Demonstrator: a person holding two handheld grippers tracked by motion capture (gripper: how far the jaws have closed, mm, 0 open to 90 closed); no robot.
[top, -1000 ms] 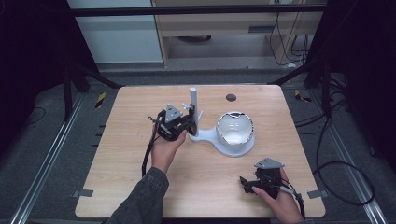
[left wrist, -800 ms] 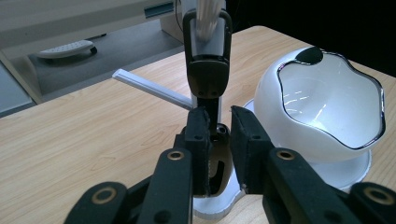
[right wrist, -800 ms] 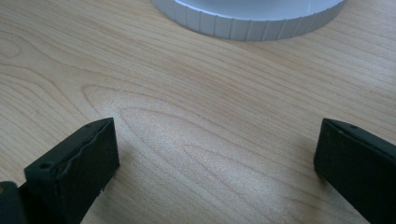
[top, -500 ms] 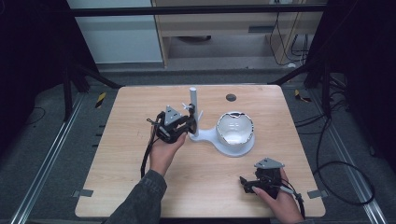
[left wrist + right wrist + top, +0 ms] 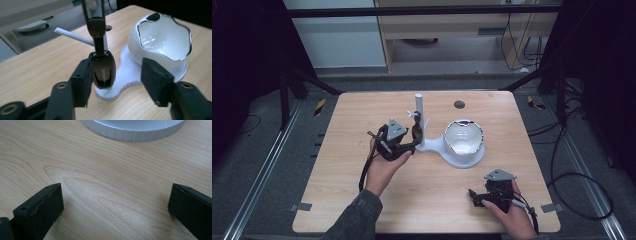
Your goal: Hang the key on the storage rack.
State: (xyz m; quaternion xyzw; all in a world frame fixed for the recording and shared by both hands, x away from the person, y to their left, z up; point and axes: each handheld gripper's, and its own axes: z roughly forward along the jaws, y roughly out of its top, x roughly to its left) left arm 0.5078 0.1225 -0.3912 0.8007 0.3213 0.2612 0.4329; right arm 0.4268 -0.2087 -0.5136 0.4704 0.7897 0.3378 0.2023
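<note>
- Almost nothing has moved since a second ago: left gripper sits at the same spot by the stand's post, right gripper parked at the same near-right corner of the counter.
- Task thing: dark watch hanging by its strap from a peg on the white stand, close to the post. Lower end of the watch hangs just above the stand's base.
- Left fingers are spread. One pad is touching or just beside the watch's side; the other is well apart, toward the white bowl. Not pinching yet.
- Right fingers are spread too, nothing between them, bare wood underneath, rim of the stand's base just ahead.
- Writing: the watch end carries "NAVAL", running along its length. No other legible text.
- Risks, my read:
  - Closing from this offset pushes the watch sideways before the far pad arrives; it swings on the peg and the grip lands crooked or misses.
  - Pulling outward rather than lifting could snag the strap on the peg and drag or tip the stand, since nothing holds the base down.
  - Far pad is close to the bowl; a wide approach could knock it.
</note>
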